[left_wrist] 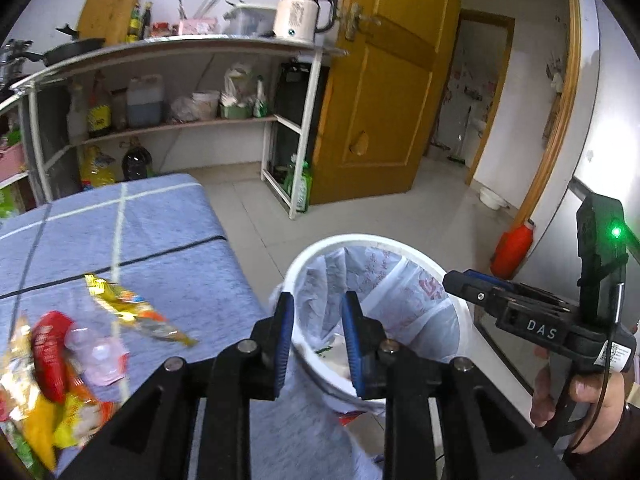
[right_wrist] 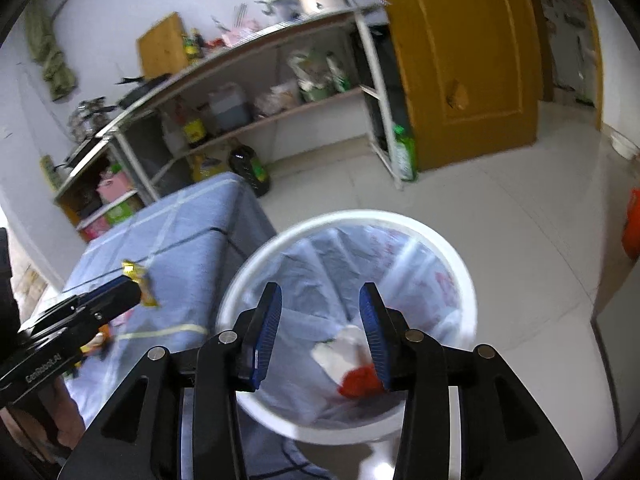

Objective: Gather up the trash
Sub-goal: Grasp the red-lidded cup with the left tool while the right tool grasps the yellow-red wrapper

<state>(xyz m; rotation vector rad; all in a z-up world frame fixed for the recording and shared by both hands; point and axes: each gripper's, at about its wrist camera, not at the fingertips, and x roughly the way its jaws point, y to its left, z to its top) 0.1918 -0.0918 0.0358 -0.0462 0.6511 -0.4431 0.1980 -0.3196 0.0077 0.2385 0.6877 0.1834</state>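
Note:
A white trash bin (left_wrist: pixel 372 240) lined with a thin plastic bag stands on the floor beside a table with a blue checked cloth (left_wrist: pixel 160 232). Snack wrappers lie on the cloth: a yellow one (left_wrist: pixel 136 312), and a pile of several with a red one (left_wrist: pixel 48 356) at the left edge. My left gripper (left_wrist: pixel 318 316) is open over the bin's near rim, nothing between its fingers. My right gripper (right_wrist: pixel 320 296) is open above the bin (right_wrist: pixel 440 240). Below it, inside the bag, lie white and red wrappers (right_wrist: pixel 352 368). Each gripper also shows in the other view: the right gripper (left_wrist: pixel 452 280), the left gripper (right_wrist: pixel 132 292).
A shelf rack (left_wrist: pixel 180 120) with bottles and jars stands behind the table, a white kettle (left_wrist: pixel 300 12) on top. A yellow wooden door (left_wrist: pixel 392 100) is open to its right. A red container (left_wrist: pixel 514 246) and a white bowl (left_wrist: pixel 492 198) sit on the tiled floor.

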